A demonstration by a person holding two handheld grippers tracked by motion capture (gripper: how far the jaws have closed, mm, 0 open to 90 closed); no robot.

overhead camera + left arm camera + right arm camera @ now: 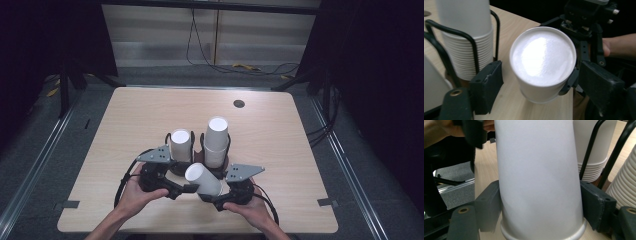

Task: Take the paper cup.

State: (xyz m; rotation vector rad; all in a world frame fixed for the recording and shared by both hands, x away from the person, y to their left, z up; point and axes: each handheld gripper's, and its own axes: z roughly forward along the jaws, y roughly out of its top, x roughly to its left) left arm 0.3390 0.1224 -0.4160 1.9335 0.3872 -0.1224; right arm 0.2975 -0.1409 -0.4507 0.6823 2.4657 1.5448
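A single white paper cup (202,179) is held tilted above the table's near edge, its closed bottom facing the left gripper view's camera. My right gripper (210,197) is shut on the paper cup (539,177), its pads (596,205) pressing the wall just above the rolled rim. My left gripper (187,189) stands open around the cup's bottom end (544,62); its left jaw is clear of the cup wall. Behind stand two stacks of white cups, a shorter stack (180,145) and a taller stack (216,140), each in a black wire holder.
The wooden table (280,150) has a small round dark grommet (239,103) near its far edge. Dark curtains flank both sides, and cables lie on the floor behind. A person's hands hold both grippers at the near edge.
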